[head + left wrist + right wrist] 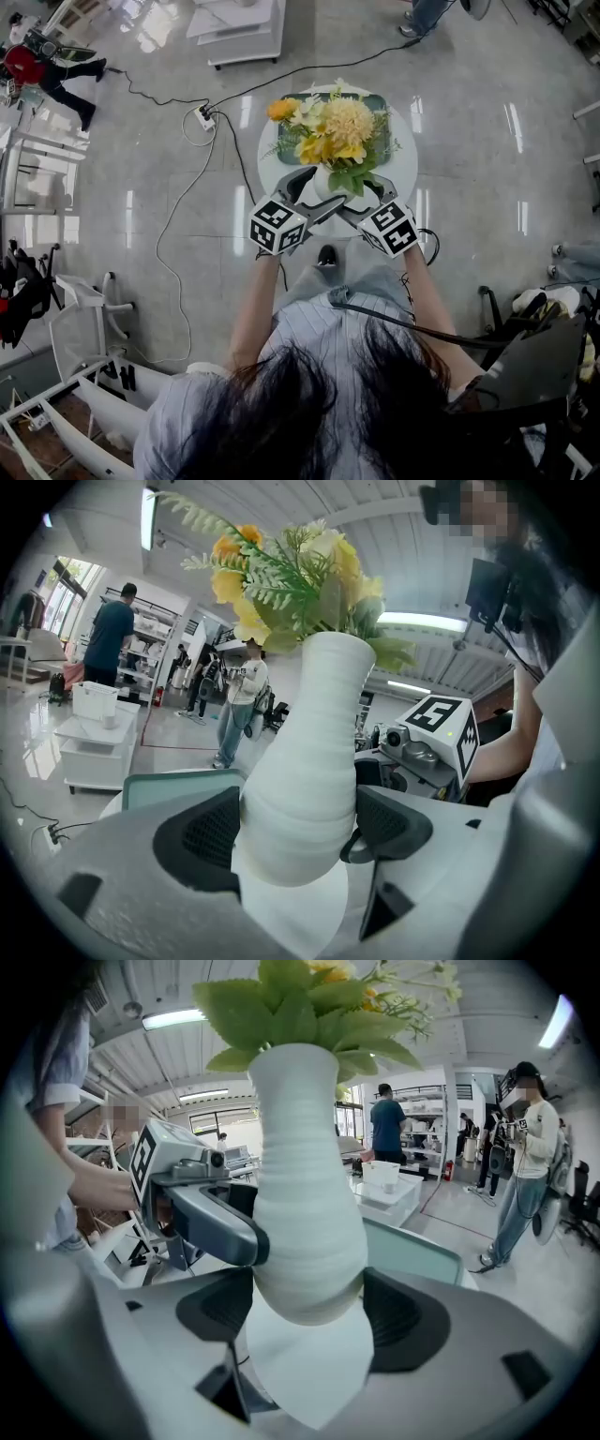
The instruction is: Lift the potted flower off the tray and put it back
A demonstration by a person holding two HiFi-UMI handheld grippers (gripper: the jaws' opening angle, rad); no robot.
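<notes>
The white ribbed ceramic vase of yellow and orange flowers (325,181) is clamped low on its belly from both sides. The left gripper (302,184) has its dark pads (208,829) pressed on it, and the right gripper (373,190) closes on it the same way. The vase stands upright over the near part of the round white table (405,169). The teal rectangular tray (377,101) lies just behind it. The vase seems raised clear of the tray, but the blooms and jaws hide its base. On the floor beyond, a black cable runs to a white power strip (203,116).
</notes>
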